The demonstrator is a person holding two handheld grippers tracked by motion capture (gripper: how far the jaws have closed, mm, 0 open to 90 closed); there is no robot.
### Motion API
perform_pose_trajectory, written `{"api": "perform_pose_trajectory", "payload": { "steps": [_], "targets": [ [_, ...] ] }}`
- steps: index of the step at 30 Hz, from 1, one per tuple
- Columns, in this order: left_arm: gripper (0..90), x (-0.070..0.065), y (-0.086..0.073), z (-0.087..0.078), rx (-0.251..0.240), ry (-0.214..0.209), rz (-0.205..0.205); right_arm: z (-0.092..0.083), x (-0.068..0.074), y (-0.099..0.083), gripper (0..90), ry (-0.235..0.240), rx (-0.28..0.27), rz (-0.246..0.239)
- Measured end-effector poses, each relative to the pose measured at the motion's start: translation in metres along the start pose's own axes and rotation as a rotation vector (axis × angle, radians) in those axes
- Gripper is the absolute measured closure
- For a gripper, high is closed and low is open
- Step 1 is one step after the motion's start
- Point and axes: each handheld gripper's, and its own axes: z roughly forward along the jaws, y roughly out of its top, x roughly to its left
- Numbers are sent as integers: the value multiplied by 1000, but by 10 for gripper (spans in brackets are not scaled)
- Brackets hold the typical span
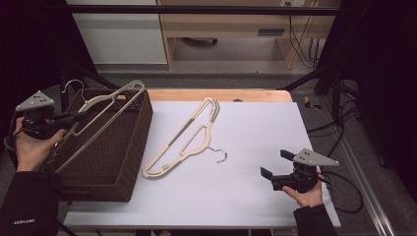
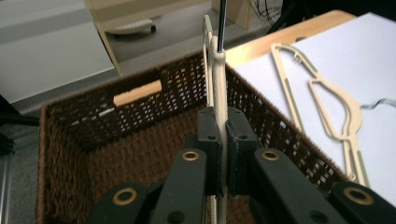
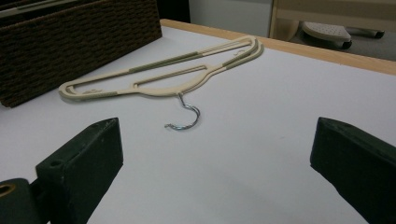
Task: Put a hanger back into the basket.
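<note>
Nearest, R side of bench [image 1: 246, 196]: right gripper [image 1: 274, 167] resting low in the hand, fingers [image 3: 79, 158] spread wide w/ nothing between, aimed across the white top toward the loose hangers. Mid-bench: pair of cream hangers [image 1: 184, 140] lying flat & stacked, metal hook [image 3: 186, 116] pointing toward the R gripper, apart from the basket, untouched. L side: left gripper [image 1: 81, 118] held over the dark wicker basket [image 1: 123, 162], fingers [image 2: 210, 140] clamped tight on a third cream hanger [image 1: 105, 105], pinching its thin bar edge-on. Held hanger tilted, upper end w/ its wire hook near the basket's far-left corner, long bar slanting down toward the near side; lower part seemingly inside the rim, but touching the bottom or not — can't tell. Basket otherwise looks bare inside, wooden handle slot [image 2: 137, 92] visible on the far wall. Beyond: wood strip of bench edge, then floor & pale furniture. Progress, judged as loading hangers into the basket: roughly a third along at best. First hanger over/into basket but not yet let go; release to come, then 2 more on the bench to fetch. R gripper looks poised for that, hook end closest to it.
</note>
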Motion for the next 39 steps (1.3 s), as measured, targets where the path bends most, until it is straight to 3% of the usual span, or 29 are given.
{"api": "perform_pose_trajectory", "payload": {
  "steps": [10, 16, 23, 27, 30, 34, 39],
  "targets": [
    [862, 0, -19, 10, 42, -21, 4, 1, 0, -1, 26, 6, 8, -5],
    [860, -7, -26, 33, 132, -15, 28, 1, 1, -1, 26, 6, 7, -4],
    [856, 4, -52, 48, 189, -4, -45, 2, 1, -1, 27, 9, 12, -3],
    [839, 10, -60, 52, 247, 29, -89, 5, 2, -2, 27, 10, 19, -5],
    [831, 15, -63, 51, 252, 41, -128, 5, 3, -2, 27, 14, 20, 0],
    [813, 17, -61, 52, 289, 76, -123, 6, 3, -2, 27, 13, 21, -2],
    [685, 20, -64, 46, 265, 110, -152, 5, 2, -2, 26, 13, 19, -2]
  ]
}}
